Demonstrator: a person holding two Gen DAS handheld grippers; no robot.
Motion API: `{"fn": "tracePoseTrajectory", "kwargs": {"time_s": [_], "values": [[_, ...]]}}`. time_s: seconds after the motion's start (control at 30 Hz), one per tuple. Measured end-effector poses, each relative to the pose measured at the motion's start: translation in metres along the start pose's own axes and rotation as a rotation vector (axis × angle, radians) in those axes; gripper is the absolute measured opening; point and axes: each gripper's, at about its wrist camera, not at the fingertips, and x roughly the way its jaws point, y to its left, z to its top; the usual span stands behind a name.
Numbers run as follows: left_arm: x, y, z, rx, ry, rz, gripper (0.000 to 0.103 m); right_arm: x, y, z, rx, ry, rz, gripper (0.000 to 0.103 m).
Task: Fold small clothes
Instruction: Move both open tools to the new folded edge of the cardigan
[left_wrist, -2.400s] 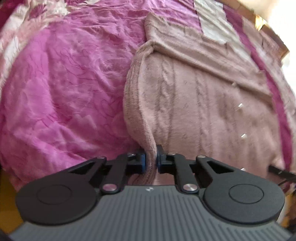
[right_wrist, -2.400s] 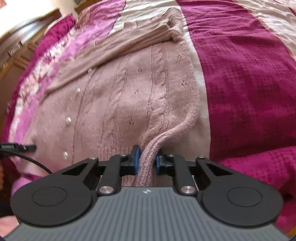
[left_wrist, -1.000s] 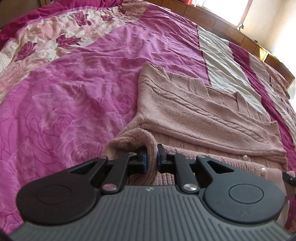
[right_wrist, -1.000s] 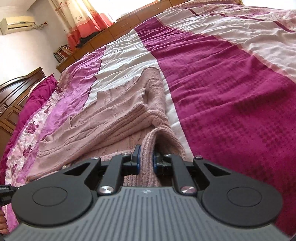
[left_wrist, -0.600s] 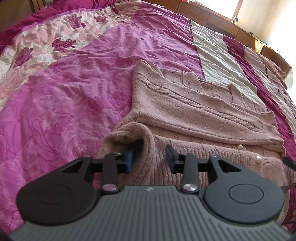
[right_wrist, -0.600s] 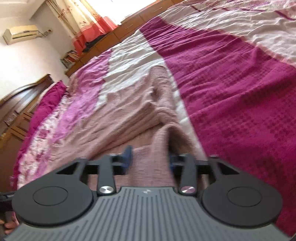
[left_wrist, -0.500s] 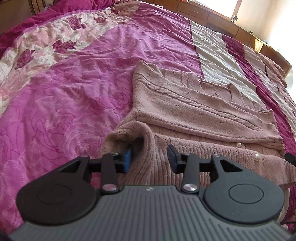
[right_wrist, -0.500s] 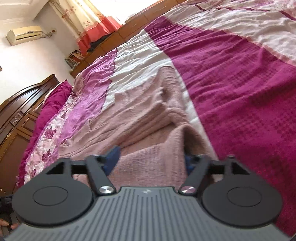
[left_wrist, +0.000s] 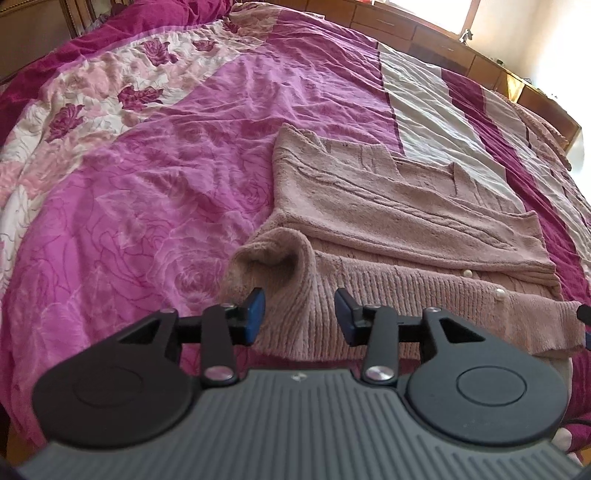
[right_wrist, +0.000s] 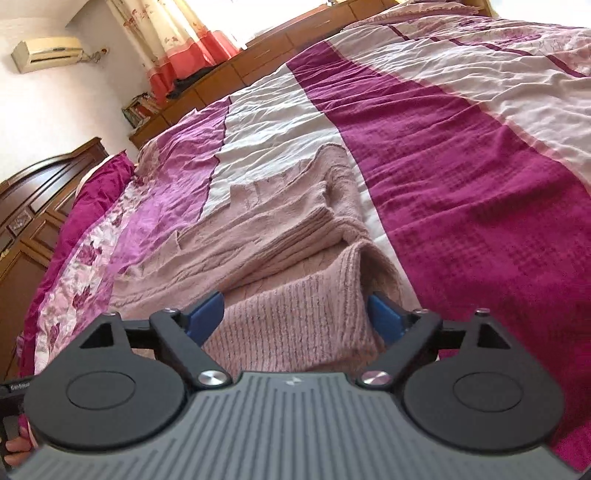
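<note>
A dusty-pink knitted cardigan (left_wrist: 399, 221) with pearl buttons lies on the bed, its lower part folded up over its sleeves. The ribbed hem's left corner rests slack between the blue pads of my left gripper (left_wrist: 300, 310), which stands open without pressing it. In the right wrist view the same cardigan (right_wrist: 258, 236) shows its right hem corner between the pads of my right gripper (right_wrist: 295, 314), whose jaws are opening wide and are clear of the knit.
The bed cover (left_wrist: 155, 177) is pink and magenta with rose print and a white stripe. A dark wooden headboard (right_wrist: 33, 206), low wooden cabinets (right_wrist: 236, 70) and a curtain (right_wrist: 177, 40) edge the room. A hand (right_wrist: 16, 445) shows at the lower left.
Both grippers held the folded hem corners a second ago and have let go. Their jaws have spread and both have drawn back and up a little; the hem lies on the cardigan.
</note>
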Motion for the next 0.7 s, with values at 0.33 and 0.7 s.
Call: {"fn": "tracePoseTrajectory", "kwargs": {"time_s": [0.33,0.7], "values": [[0.001,-0.002,-0.011,0.011,0.023,-0.002,0.044,-0.018,0.022,-0.015,-0.059,-0.006,0.008,0.096],[0.011,0.004,-0.018,0.001,0.043,0.027,0.044,-0.008,0.026,-0.021,-0.065,0.026,0.002,0.096]]}}
